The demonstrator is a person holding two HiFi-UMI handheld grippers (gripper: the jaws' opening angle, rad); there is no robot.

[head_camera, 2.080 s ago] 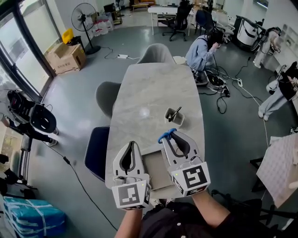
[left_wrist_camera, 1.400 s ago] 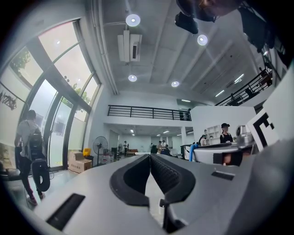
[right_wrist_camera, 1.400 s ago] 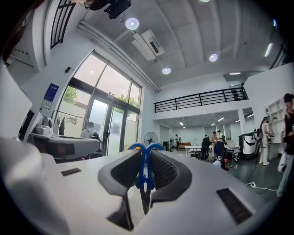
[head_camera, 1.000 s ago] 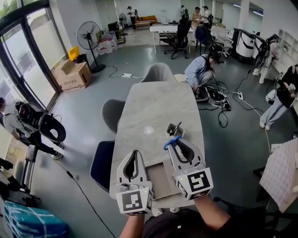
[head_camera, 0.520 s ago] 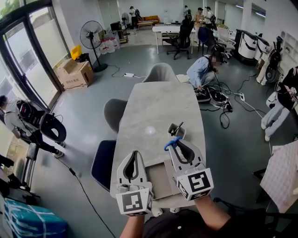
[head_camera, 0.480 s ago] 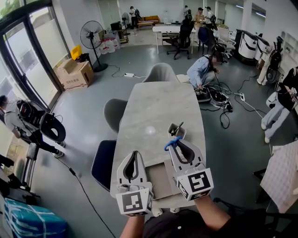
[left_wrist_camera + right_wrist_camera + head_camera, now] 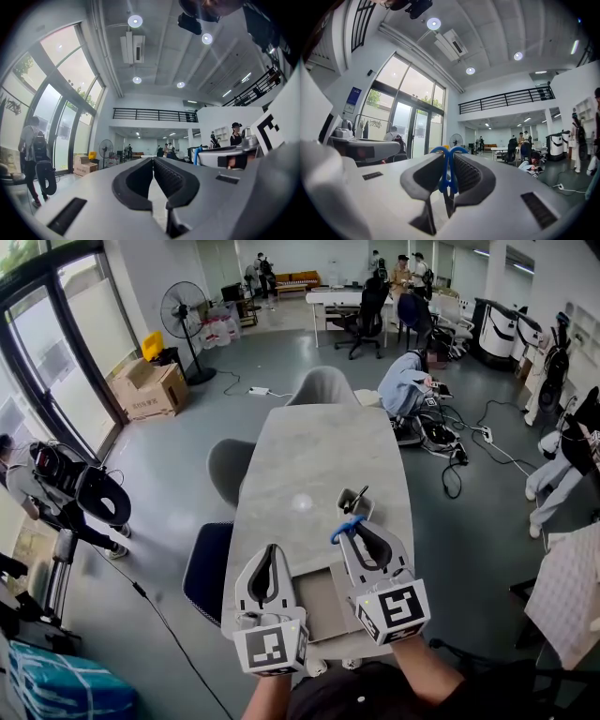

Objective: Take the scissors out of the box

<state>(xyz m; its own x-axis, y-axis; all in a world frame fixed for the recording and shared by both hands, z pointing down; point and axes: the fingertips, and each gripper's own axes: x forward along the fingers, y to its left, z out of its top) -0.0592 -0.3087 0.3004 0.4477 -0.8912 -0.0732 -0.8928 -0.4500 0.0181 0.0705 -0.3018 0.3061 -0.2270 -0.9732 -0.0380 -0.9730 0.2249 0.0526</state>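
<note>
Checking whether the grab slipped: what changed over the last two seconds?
Nothing was taken hold of or let go. Only the head view tilted up, showing more of the room. The right gripper stays shut on the scissors, above the table on the near side of the box; the left gripper stays shut and empty.

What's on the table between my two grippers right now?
A shallow grey box lies between the left gripper and the right gripper gripping the scissors; the head view shows it.
</note>
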